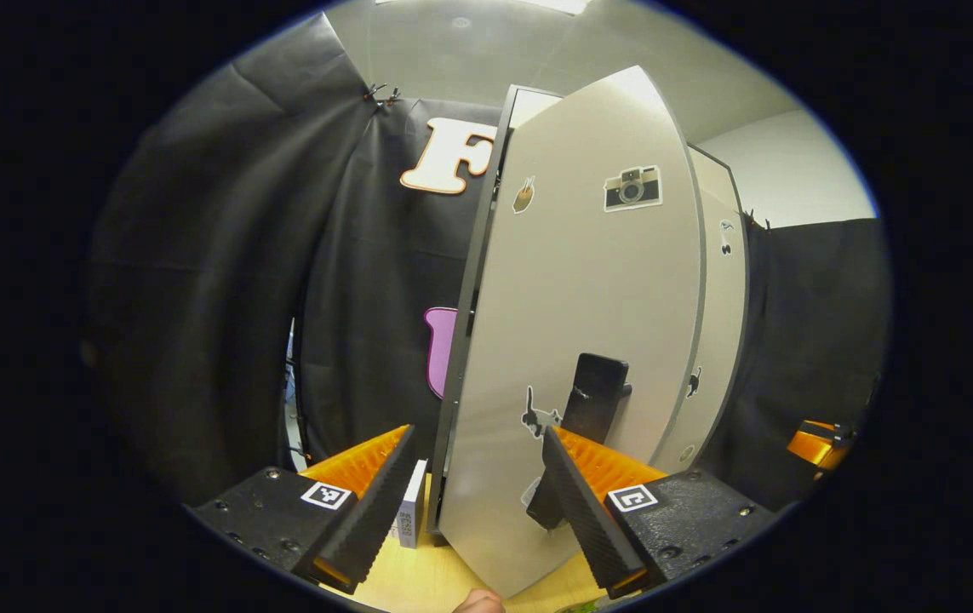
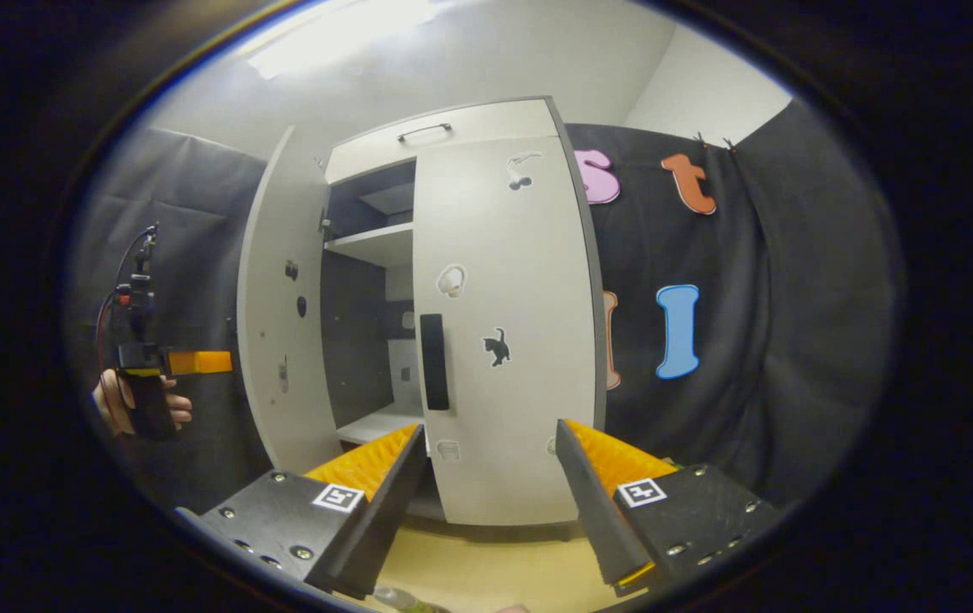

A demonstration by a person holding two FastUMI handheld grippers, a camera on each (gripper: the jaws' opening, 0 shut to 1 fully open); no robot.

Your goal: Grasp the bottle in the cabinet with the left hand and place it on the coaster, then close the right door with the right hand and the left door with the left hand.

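The cabinet's left door [image 1: 571, 281] stands ajar, its outer face turned toward me, with a black handle [image 1: 592, 396] low on it. My left gripper [image 1: 477, 502] is open just in front of this door, its right finger below the handle; contact cannot be told. In the right gripper view the left door [image 2: 282, 323] swings outward and the right door [image 2: 503, 340] lies flat against the cabinet front. My right gripper [image 2: 490, 502] is open before the right door, holding nothing. A greenish glimpse [image 2: 401, 600] at the bottom edge is too small to identify.
Inside the cabinet, white shelves [image 2: 375, 243] show through the gap. A hand holds the left gripper [image 2: 171, 366] left of the open door. A small white box [image 1: 409, 515] stands on the wooden table [image 1: 418, 570] beside the cabinet's base. The right gripper [image 1: 818, 443] shows orange far right.
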